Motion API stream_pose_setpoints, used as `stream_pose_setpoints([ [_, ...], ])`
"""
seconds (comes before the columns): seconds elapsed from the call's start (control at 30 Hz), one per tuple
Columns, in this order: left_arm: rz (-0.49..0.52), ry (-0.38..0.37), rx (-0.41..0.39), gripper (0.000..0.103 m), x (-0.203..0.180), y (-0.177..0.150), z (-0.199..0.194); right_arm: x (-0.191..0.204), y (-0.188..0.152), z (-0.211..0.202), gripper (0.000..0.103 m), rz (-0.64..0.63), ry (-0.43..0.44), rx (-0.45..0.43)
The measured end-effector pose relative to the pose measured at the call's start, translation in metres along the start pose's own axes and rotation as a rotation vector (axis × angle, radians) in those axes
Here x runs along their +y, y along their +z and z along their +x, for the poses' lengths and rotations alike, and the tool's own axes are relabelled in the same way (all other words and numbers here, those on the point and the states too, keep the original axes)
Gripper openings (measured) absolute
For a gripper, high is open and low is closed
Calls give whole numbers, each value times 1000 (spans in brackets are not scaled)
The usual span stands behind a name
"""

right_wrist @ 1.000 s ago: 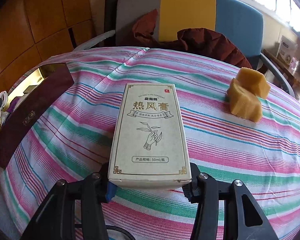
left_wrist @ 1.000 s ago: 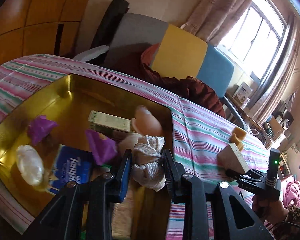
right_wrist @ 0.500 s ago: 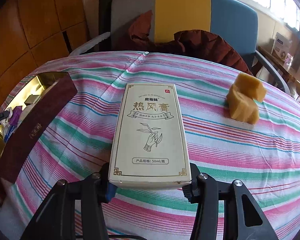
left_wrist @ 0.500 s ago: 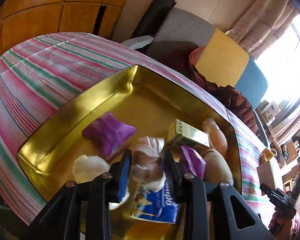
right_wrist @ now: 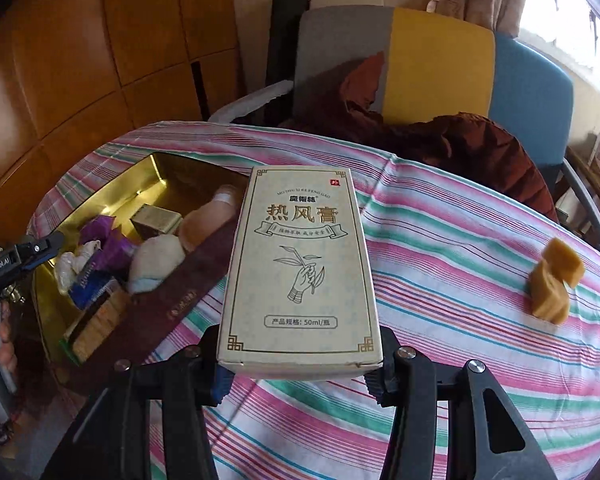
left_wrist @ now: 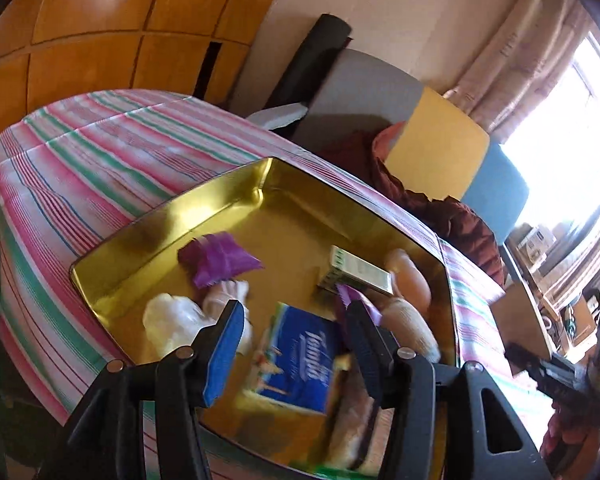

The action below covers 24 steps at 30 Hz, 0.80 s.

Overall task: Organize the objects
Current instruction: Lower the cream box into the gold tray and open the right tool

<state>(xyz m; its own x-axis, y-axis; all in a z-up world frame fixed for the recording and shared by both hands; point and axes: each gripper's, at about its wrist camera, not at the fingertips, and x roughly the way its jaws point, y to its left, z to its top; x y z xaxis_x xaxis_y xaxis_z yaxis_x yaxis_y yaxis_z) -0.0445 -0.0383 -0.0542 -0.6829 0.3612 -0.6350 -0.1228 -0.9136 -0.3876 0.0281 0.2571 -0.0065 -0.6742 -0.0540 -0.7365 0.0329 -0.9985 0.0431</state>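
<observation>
The right tool [right_wrist: 300,376] is closed on the near short end of the cream carton [right_wrist: 300,268], so the long body of the carton points forward over the striped desk [right_wrist: 460,280] and can be carried flat toward the gold tray [right_wrist: 112,192]. I judge this carton is the next thing to go in. The left tool [left_wrist: 296,340] hovers above the tray with its jaws spread wide and nothing between them; the white knotted cloth [left_wrist: 224,296] lies in the tray just beyond its blue pad.

The near half of the tray is crowded: the blue tissue pack [left_wrist: 296,364], two purple packets [left_wrist: 216,258], a small green box [left_wrist: 360,274] and a peach bottle [left_wrist: 410,276] lie close together. The far corner still shows bare gold floor, the best room for the carton. The dark red wall of the tray [right_wrist: 172,300] stands between the carton and the inside, so the carton probably must pass above it. The yellow sponge [right_wrist: 554,284] sits well apart near the right edge of the desk; the picture is blurred there.
</observation>
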Motion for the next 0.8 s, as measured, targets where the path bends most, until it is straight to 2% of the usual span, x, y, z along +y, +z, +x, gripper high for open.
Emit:
stream_pose_setpoints([
  [0.17,7,1,-22,54,-11,-9,-11,40,24,12,52,-41,56,4],
  [0.47,-76,44,-27,54,0,-16,-21,123,78,57,52,-82,174,81],
  [0.63,-124,72,-27,54,18,-13,-25,162,102,98,52,-69,186,175],
  [0.8,-190,75,-32,54,37,-10,-29,180,116,137,52,-38,172,242],
])
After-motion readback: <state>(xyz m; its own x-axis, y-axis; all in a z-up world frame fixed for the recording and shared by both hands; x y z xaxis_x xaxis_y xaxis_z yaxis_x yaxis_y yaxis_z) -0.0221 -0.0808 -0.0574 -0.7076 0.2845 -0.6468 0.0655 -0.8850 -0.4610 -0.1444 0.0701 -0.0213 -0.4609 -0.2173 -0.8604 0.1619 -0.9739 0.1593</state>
